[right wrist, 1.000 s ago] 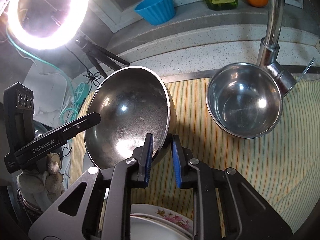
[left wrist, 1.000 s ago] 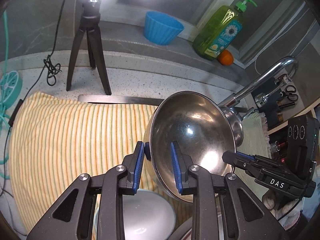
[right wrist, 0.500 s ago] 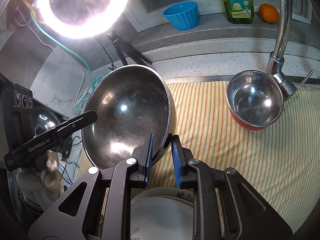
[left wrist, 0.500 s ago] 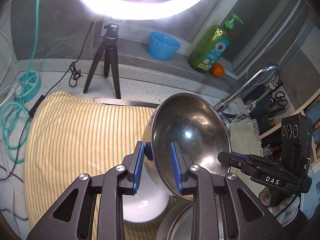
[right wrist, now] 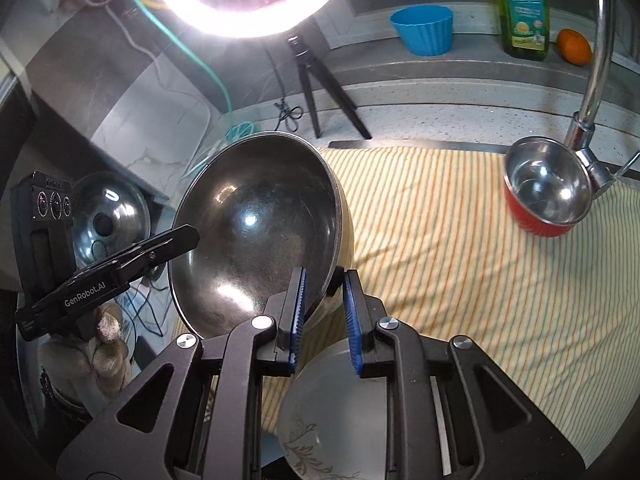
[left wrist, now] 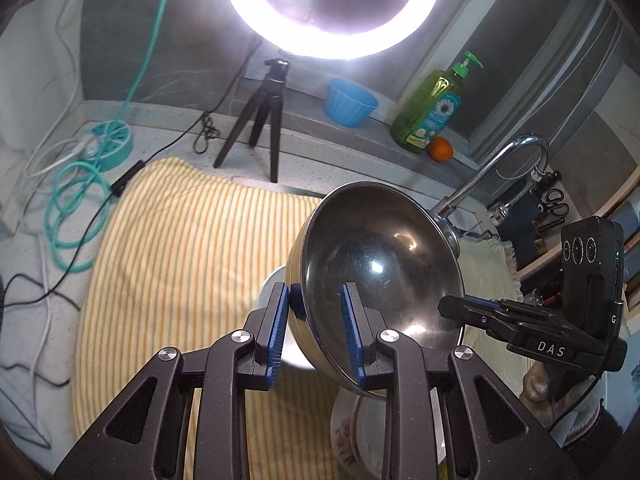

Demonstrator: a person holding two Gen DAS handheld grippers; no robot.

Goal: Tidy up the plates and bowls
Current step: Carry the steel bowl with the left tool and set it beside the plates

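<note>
The large steel bowl (left wrist: 376, 264) is pinched at opposite rims by left tongs (left wrist: 316, 332) and right tongs (right wrist: 324, 312); it should be kept level — lowered evenly beside the red bowl (right wrist: 544, 196).

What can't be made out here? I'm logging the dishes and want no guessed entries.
- Left wrist view: the steel bowl held by the left tool hides most of the white bowl.
- Left wrist view: the floral plates are covered by the tool's frame and cut by the bottom edge; count unclear.
- Right wrist view: the right tool covers the patterned dish.
</note>
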